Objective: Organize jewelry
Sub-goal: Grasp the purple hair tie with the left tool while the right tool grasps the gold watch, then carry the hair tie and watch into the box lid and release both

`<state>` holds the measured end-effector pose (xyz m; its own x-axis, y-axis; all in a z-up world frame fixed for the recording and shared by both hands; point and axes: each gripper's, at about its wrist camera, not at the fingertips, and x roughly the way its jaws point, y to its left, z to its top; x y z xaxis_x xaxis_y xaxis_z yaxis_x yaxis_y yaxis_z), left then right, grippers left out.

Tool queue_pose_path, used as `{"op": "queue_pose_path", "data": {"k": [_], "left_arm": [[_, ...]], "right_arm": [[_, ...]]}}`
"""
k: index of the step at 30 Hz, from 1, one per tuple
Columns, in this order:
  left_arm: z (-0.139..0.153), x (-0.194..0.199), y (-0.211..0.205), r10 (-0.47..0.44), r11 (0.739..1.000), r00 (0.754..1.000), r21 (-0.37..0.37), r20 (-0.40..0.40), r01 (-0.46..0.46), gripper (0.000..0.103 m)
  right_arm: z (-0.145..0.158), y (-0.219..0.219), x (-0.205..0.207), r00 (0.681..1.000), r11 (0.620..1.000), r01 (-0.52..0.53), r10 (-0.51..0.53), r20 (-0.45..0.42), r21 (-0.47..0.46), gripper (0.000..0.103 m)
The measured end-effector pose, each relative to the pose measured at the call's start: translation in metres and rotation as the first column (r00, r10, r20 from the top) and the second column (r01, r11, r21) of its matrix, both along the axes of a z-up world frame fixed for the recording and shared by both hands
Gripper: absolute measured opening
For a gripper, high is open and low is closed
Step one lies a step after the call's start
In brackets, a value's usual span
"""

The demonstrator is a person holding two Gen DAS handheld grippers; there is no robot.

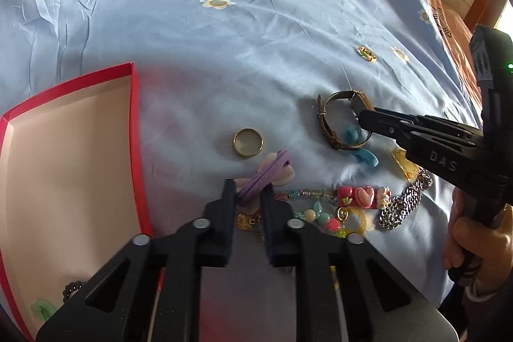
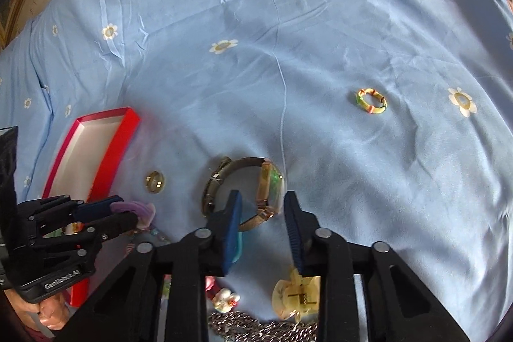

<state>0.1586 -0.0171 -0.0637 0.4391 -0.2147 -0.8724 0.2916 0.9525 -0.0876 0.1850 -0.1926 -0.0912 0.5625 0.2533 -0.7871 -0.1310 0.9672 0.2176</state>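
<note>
A crumpled blue flowered bedsheet (image 1: 224,53) is covering the whole work surface, and the red box (image 1: 134,117) is sitting on it at about nine o'clock from the left gripper (image 1: 248,191), just beside it, with its long axis running toward twelve. The box is holding only a dark bead bracelet (image 1: 72,289) and a green hair tie (image 1: 41,308), both lying in its near corner, while most of the cream floor is staying bare. The jewelry heap is lying at about three o'clock from the left jaws, well nearer the right gripper (image 2: 263,196). That right gripper is reaching over the heap and is clenching on the case of the wristwatch (image 1: 327,124), whose strap is looping toward nine o'clock in the right wrist view; the grip looks tight in the left wrist view, a little looser in its own. The left jaws are clamping the purple hair tie (image 1: 269,169), whose long axis is slanting toward one o'clock from between the pads. Judging from this, the left hand is the better placed for the drop, since the box is lying straight to its side. A silver chain (image 1: 404,204), a gold ring (image 1: 247,142) at twelve o'clock from the left jaws, and a green-yellow ring (image 2: 371,101) lying well apart are waiting on the sheet.
</note>
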Motion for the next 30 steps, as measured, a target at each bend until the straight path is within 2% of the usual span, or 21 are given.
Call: {"op": "queue_pose_path", "data": {"k": [2,7,15,30], "left_arm": [[0.002,-0.002,0.001,0.001,1.0,1.0,-0.01,0.009,-0.001,0.007],[0.013,-0.01,0.013,0.032,0.997,0.999,-0.077,0.021,-0.03,0.006],[0.032,-0.034,0.043,0.099,0.985,0.994,-0.146,0.039,-0.092,0.006],[0.052,-0.072,0.107,0.228,0.956,0.971,-0.204,0.07,-0.209,0.006]], "right_arm": [[-0.002,-0.002,0.001,1.0,1.0,0.008,-0.008,0.0,0.004,0.011],[0.009,-0.005,-0.009,0.999,1.0,0.014,-0.015,0.048,0.011,0.01],[0.033,0.009,-0.027,0.994,0.998,-0.035,0.029,0.102,0.05,0.01],[0.053,0.071,-0.045,0.978,0.983,-0.167,0.156,0.135,0.074,0.01]]}}
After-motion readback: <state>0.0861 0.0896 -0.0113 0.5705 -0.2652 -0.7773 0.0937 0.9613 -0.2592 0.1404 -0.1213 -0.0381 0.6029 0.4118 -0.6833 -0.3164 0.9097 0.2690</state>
